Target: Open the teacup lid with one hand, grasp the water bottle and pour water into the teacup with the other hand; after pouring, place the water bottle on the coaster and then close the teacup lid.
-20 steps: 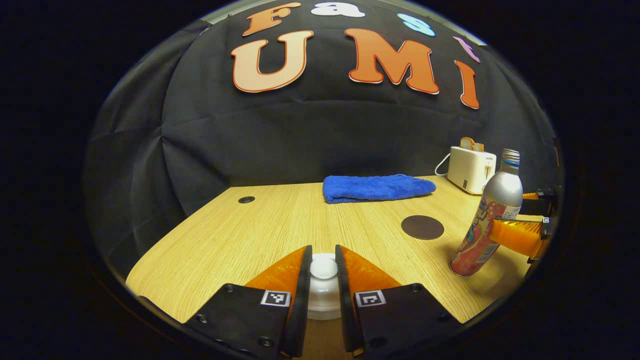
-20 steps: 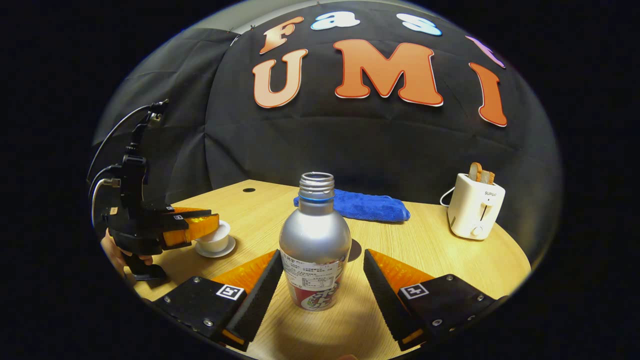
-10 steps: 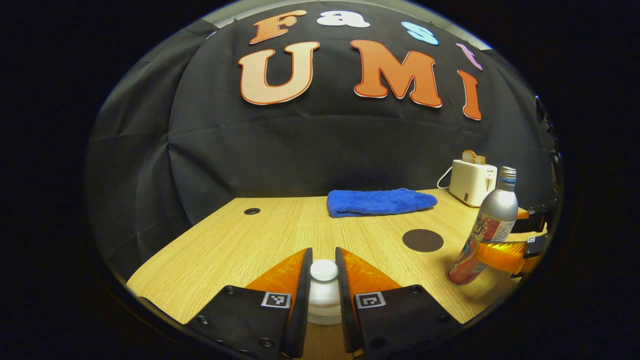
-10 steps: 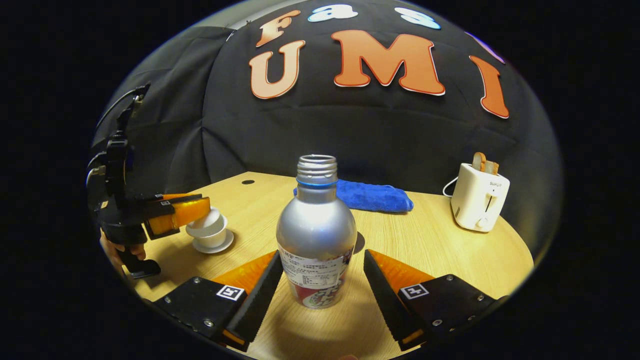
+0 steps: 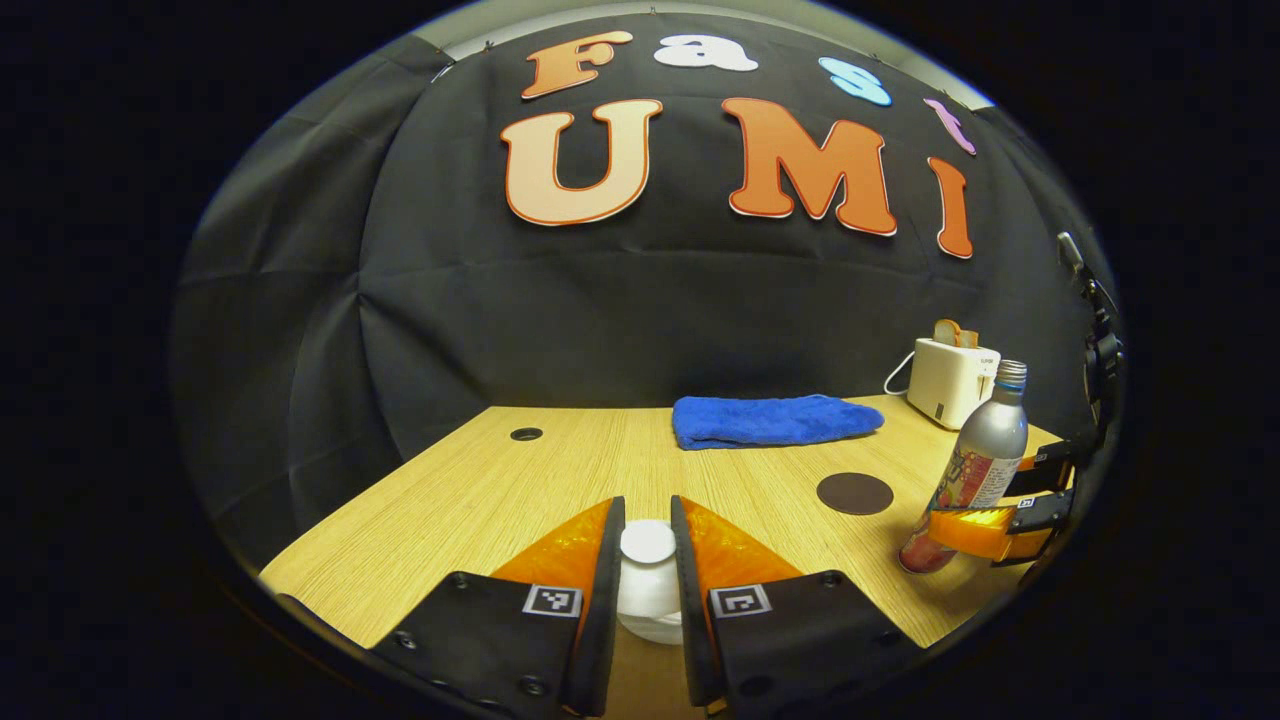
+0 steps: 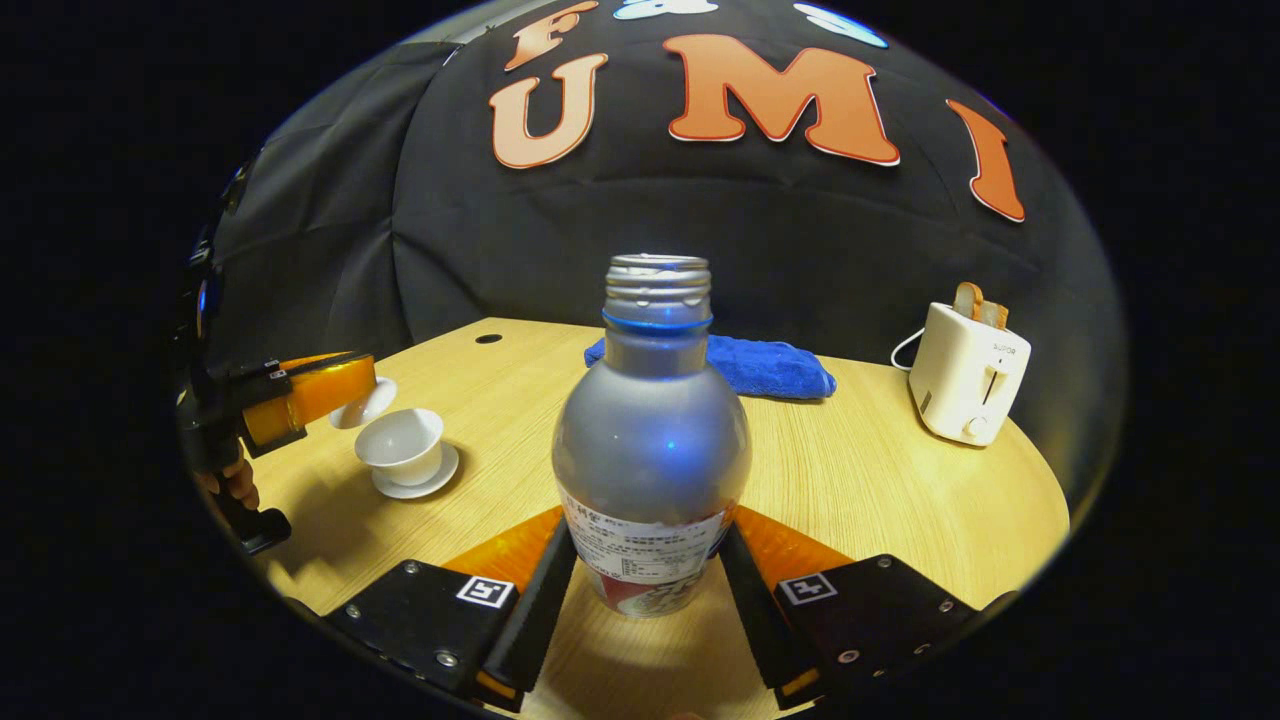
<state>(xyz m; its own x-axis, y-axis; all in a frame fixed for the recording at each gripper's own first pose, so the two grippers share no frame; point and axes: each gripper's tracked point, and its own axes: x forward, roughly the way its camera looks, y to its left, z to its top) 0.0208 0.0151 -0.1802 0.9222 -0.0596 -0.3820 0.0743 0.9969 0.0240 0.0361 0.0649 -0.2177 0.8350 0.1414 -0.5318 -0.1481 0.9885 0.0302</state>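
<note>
Up close, the left gripper point(image 5: 647, 560) is pinching the lid point(image 5: 648, 585) by its knob, holding it clear of the cup point(image 6: 401, 447). Meanwhile the right gripper point(image 6: 648, 575) is clamping the bottle point(image 6: 650, 450) low down. Farther along the counter point(image 5: 560, 470) the coaster point(image 5: 854, 493) is lying before a towel point(image 5: 775, 420) and toaster point(image 6: 968, 373).

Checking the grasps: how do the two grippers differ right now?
The left gripper is shut on the small white lid, lifted clear of the open teacup. The right gripper clamps the much larger silver bottle, upright, near the table. Both are shut on something.
</note>
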